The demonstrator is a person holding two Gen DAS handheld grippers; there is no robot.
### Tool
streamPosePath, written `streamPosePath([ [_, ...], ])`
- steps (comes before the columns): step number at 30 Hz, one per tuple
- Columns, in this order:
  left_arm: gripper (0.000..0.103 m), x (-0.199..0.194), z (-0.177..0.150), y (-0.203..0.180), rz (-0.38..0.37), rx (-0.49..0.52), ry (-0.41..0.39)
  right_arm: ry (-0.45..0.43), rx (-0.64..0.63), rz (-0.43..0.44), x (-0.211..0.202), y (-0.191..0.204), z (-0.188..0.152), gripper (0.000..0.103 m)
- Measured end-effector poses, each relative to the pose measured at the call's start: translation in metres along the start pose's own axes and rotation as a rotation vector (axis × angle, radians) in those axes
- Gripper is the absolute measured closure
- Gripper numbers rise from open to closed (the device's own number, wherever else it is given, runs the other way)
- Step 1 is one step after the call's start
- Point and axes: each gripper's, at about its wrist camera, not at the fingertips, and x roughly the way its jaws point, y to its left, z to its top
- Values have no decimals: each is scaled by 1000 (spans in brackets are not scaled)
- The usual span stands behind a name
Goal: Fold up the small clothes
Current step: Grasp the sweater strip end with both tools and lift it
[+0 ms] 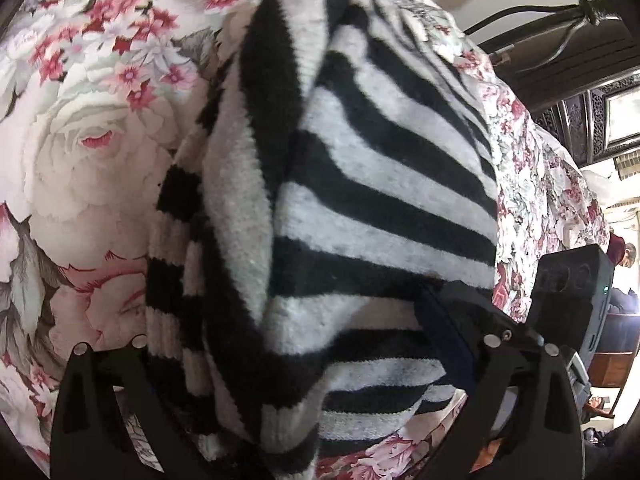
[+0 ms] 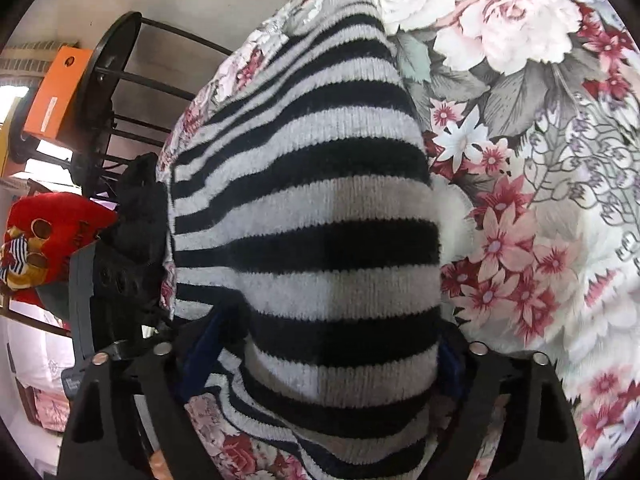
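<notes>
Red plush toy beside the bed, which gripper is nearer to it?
Left, probably. The left gripper is at the striped sweater edge on the red plush toy side; the right gripper straddles the sweater, farther away.

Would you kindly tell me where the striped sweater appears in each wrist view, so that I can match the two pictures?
Left wrist view: the black-and-white striped sweater fills the middle, bunched in folds, running from the top edge down between the gripper's fingers.
Right wrist view: the striped sweater fills the middle, smoother, its near end between the fingers.
Shared landmark: the floral bedspread under it, left of the sweater in the left view, right of it in the right view.
</notes>
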Motion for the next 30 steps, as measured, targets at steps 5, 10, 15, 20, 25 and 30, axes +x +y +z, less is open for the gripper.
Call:
streamPosePath([
  [5,9,-17,-8,-4,-57,29,-34,-32,21,51,-26,0,1,35],
  [10,10,-10,-18,-8,-12,26,-6,-5,32,51,-33,-13,-7,39],
  [15,15,-20,-27,-36,9,53,-35,-13,22,39,-47,-7,-16,41],
  [20,18,-29,-38,-58,-5,60,-54,-44,16,44,-79,-6,-20,41],
  [25,20,-37,-52,-94,-6,128,-75,-68,20,57,-115,-14,-27,42],
  [30,20,-41,-68,-131,-30,198,-80,-107,28,65,-157,-26,-34,42],
])
